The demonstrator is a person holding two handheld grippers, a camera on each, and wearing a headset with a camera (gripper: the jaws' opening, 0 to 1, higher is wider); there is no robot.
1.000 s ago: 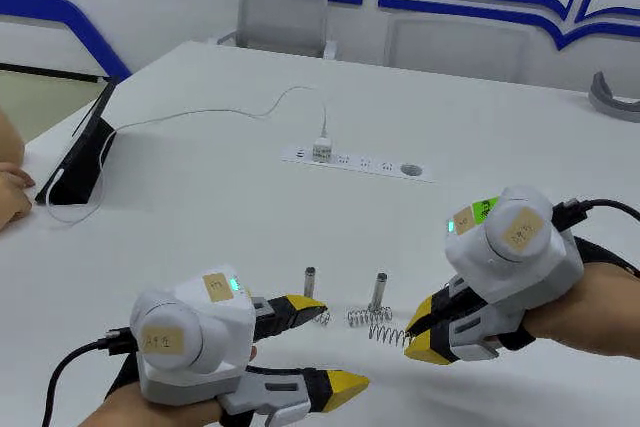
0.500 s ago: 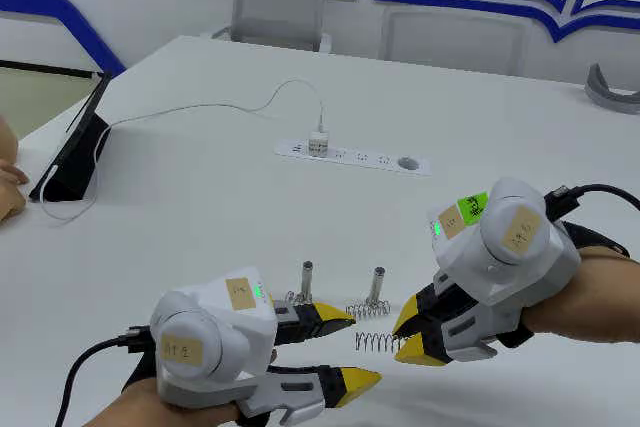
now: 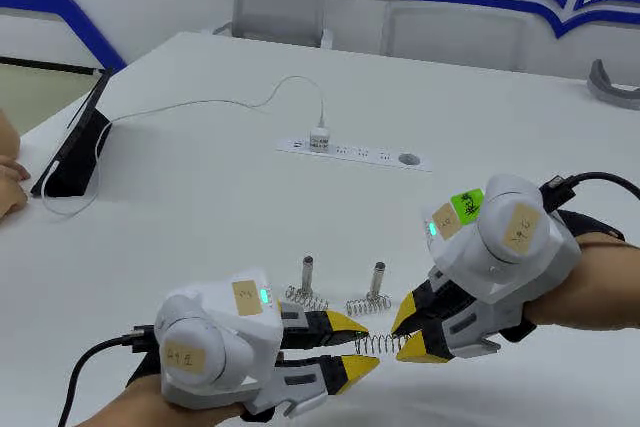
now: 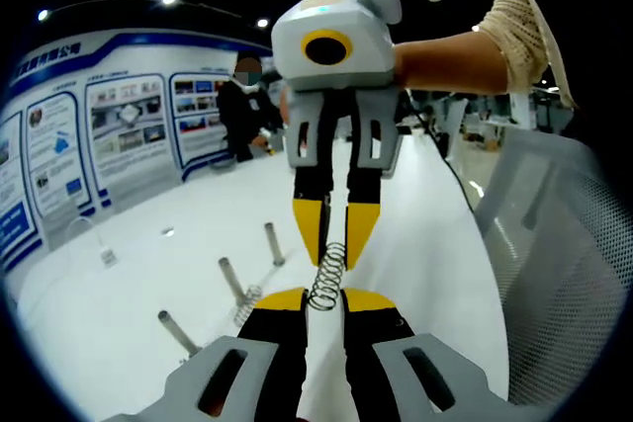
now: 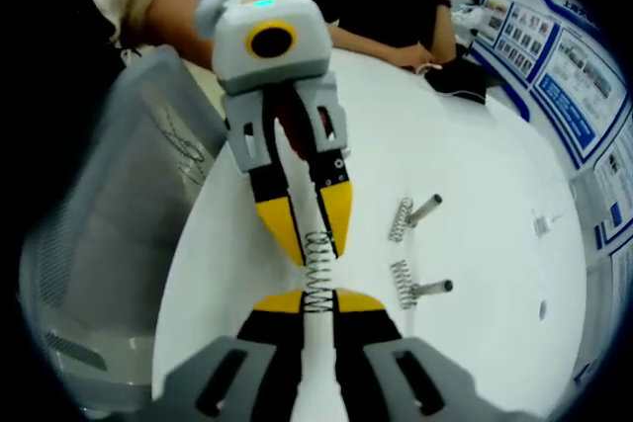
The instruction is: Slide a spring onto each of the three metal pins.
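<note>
A small coil spring (image 3: 379, 344) hangs level between my two grippers. My right gripper (image 3: 408, 333) is shut on its right end and my left gripper (image 3: 357, 344) is shut on its left end. The spring (image 4: 327, 279) runs from my left jaws up to the facing right gripper (image 4: 335, 230). In the right gripper view the spring (image 5: 316, 274) leads to the left gripper (image 5: 310, 227). Two upright metal pins (image 3: 307, 272) (image 3: 377, 278) stand just behind, each with a loose spring (image 3: 305, 297) (image 3: 367, 303) at its base. A third pin (image 4: 178, 331) appears in the left gripper view.
A white power strip (image 3: 352, 155) with a plugged charger and cable lies mid-table. A dark tablet (image 3: 72, 152) stands at the left edge beside a person's hand. Chairs stand beyond the white table (image 3: 200, 207). A grey object (image 3: 612, 87) rests far right.
The right gripper carried the spring left and slightly up. The left gripper moved right to meet it and narrowed its jaws onto the spring's free end.
</note>
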